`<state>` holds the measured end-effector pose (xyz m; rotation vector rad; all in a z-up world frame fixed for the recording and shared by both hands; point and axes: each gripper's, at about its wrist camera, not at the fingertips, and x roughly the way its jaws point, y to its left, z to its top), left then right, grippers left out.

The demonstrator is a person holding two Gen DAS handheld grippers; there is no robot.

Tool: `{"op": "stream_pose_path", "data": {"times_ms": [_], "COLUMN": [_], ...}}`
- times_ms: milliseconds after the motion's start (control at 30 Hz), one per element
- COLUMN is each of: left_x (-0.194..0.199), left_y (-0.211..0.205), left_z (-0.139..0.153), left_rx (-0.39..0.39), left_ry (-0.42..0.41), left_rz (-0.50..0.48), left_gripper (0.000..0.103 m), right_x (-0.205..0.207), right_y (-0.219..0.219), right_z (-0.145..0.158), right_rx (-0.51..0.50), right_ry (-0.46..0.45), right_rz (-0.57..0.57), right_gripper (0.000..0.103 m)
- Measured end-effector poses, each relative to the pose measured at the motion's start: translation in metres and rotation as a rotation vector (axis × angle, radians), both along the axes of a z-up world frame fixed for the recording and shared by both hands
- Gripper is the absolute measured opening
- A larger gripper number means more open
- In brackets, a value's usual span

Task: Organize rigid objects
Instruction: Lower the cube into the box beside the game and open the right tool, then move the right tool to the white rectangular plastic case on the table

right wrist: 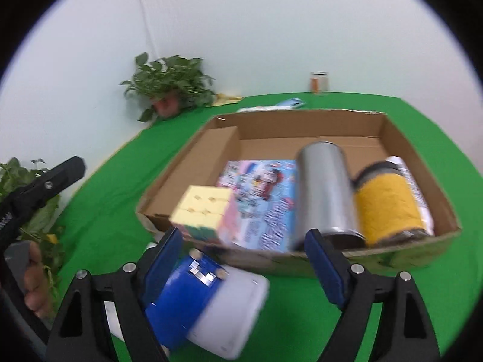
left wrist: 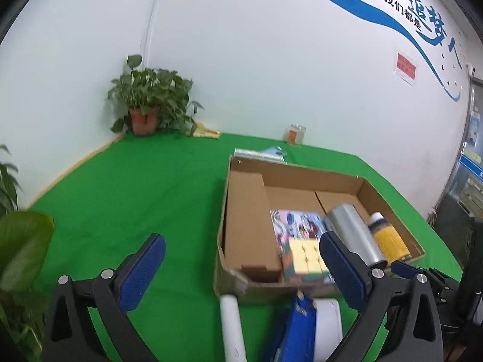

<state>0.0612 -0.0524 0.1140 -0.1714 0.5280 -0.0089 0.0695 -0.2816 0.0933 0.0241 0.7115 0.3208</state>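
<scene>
An open cardboard box [left wrist: 295, 175] [right wrist: 302, 123] sits on the green cloth. In it lie a pale yellow puzzle cube [left wrist: 305, 256] [right wrist: 202, 208], a flat picture-printed pack [left wrist: 297, 223] [right wrist: 262, 199], a silver can [left wrist: 353, 232] [right wrist: 326, 190] and a yellow-labelled bottle [left wrist: 389, 238] [right wrist: 389, 205]. A blue and white object [right wrist: 208, 298] [left wrist: 302, 331] lies on the cloth before the box, beside a white roll [left wrist: 231, 325]. My right gripper [right wrist: 243, 241] is open above that object, whose blue end lies against the left finger. My left gripper [left wrist: 241, 259] is open at the box's near left corner, holding nothing.
A potted plant [left wrist: 148, 102] [right wrist: 172, 84] stands in the far corner beside a yellow cloth [left wrist: 206, 131]. A glass jar [left wrist: 295, 134] [right wrist: 319, 82] stands by the wall. Flat packets [left wrist: 262, 152] lie behind the box. Large leaves [left wrist: 21, 241] crowd the left edge. A hand [right wrist: 33, 277] grips the left tool.
</scene>
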Motion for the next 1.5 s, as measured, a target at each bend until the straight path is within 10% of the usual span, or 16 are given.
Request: {"op": "stream_pose_path", "data": {"times_ms": [67,100,200,267,300,333,933,1233,1500], "left_x": [-0.004,-0.005,-0.013,-0.013,-0.016,-0.019,-0.057,-0.067,-0.072], "left_y": [-0.009,-0.017,-0.035,-0.047,-0.051,-0.055,-0.054,-0.044,-0.052], "left_z": [-0.008,-0.014,-0.027,-0.034,-0.038,-0.045,-0.069,-0.072,-0.071], "left_rx": [0.006,0.024,0.008,0.031,0.039,0.032,0.019,-0.008,-0.007], "left_ry": [0.036,0.067,0.095,0.149,0.15,0.139,0.241,0.255,0.252], "left_rz": [-0.04,-0.055,-0.065,-0.035,-0.019,-0.009,-0.068,-0.064,-0.106], "left_gripper": [0.007,0.001,0.009,0.098,0.098,0.103,0.102,0.102,0.102], "right_x": [-0.006,-0.01,-0.022,-0.028,-0.031,-0.035,-0.01,-0.018,-0.029], "right_y": [-0.008,-0.012,-0.02,-0.028,-0.032,-0.037,-0.006,0.02,0.02], "right_z": [-0.005,-0.006,-0.008,-0.007,-0.007,-0.006,-0.09,-0.091,-0.091], "right_rx": [0.003,0.01,-0.014,0.01,0.019,0.044,0.128,0.059,0.016], "right_ry": [0.003,0.005,0.012,0.008,0.007,0.0,0.414,0.355,0.314], "right_rz": [0.006,0.024,0.021,0.019,0.011,0.005,0.106,0.182,0.214], "right_gripper": [0.078,0.053,0.034,0.062,0.089,0.092,0.09,0.067,0.023]}}
